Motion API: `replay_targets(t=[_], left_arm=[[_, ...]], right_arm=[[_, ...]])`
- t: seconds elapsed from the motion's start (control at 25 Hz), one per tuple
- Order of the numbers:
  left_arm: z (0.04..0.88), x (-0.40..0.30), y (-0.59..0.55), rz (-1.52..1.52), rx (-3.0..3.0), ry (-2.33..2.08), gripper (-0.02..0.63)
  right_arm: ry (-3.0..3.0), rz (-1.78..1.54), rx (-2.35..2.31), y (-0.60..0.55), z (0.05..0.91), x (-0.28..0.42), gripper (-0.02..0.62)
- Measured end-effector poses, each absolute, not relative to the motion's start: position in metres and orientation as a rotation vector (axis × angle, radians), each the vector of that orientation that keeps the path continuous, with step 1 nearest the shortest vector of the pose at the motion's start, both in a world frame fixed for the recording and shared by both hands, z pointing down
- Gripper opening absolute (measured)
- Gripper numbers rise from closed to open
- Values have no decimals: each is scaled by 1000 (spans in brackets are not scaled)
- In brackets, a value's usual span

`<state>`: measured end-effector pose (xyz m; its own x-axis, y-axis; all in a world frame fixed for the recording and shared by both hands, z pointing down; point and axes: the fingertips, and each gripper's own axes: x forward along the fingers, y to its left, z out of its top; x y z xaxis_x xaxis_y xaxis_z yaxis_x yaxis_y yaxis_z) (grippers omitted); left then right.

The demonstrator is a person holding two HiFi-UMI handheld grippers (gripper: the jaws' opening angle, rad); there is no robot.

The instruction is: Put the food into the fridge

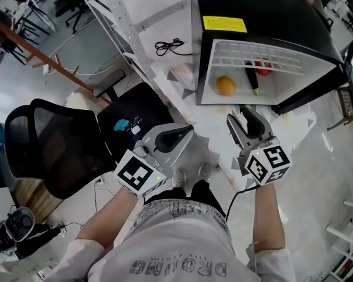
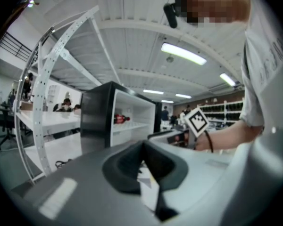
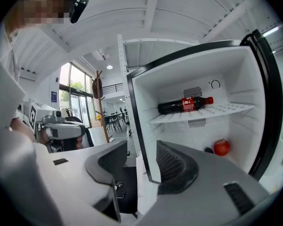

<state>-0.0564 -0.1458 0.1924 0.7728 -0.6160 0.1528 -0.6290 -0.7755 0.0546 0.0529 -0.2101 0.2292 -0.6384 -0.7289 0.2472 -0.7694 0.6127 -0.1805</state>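
Observation:
The small black fridge stands open on the floor ahead of me. Inside it lie an orange, a dark cola bottle and a red apple. The right gripper view shows the bottle lying on the wire shelf and the apple on the fridge floor. My right gripper hovers just in front of the fridge opening, open, with nothing between its fingers. Farther left and back, my left gripper is shut and empty.
A black mesh office chair stands at the left, with a second dark seat beside it. A perforated metal shelf frame runs diagonally left of the fridge. A coiled cable lies on the floor. A wire basket stands at the right.

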Motion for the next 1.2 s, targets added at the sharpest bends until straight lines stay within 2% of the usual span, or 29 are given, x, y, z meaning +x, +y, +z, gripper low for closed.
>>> replay_targets(t=[0.36,0.8,1.2], left_arm=[[181,-61,-136,181,2899,-973,6],[176,-56,-131,180,2925,-923,6],[176,-52,-135,166,2922,-928,6]], right_arm=[[-2713,456,1307,-177,211,49,142],[-2739,460,1375,-153,189,53,37],[-2742,455,1382,-153,186,58,14]])
